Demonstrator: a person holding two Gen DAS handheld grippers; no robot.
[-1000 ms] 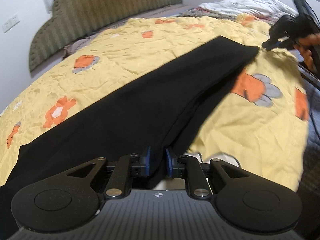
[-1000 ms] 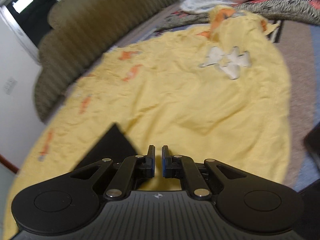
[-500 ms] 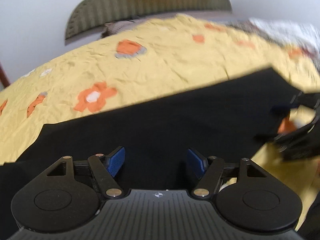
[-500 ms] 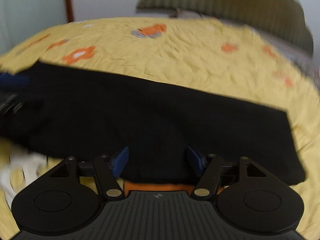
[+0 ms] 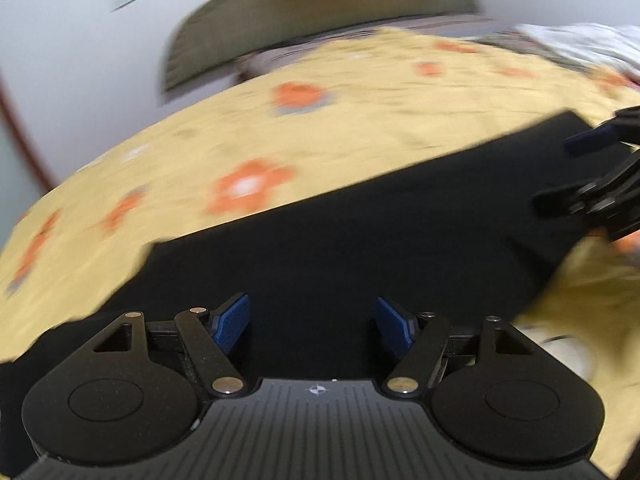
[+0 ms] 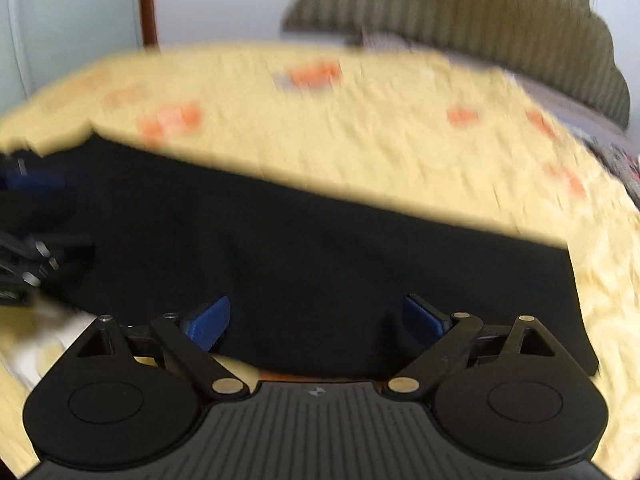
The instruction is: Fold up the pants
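- While both views are motion-blurred, the black pants (image 5: 360, 240) read clearly: a long dark band lying flat on the yellow flowered bedspread (image 5: 360, 120), apparently already folded leg over leg.
- Long axis runs lower left to upper right in the left wrist view, and left to right across the middle of the right wrist view (image 6: 320, 260).
- Left gripper (image 5: 312, 320): fingers spread wide, nothing pinched; dark cloth lies directly beyond and below the gap, pads clear of it.
- Right gripper (image 6: 316, 320): fingers opening, near their widest, nothing between them; the near edge of the pants lies just ahead, at the bottom centre of the frame.
- Right gripper also shows at the right edge of the left view (image 5: 600, 184), over one end of the band; left gripper shows at the left edge of the right view (image 6: 36, 236), over the other end.
- Key relation, as a judgement: each hand sits nearest its own end, so a next fold end to end would go across the long axis.
- Olive ribbed headboard (image 6: 460, 8) and white wall at top of frame; rumpled bedding at upper right in the left view.
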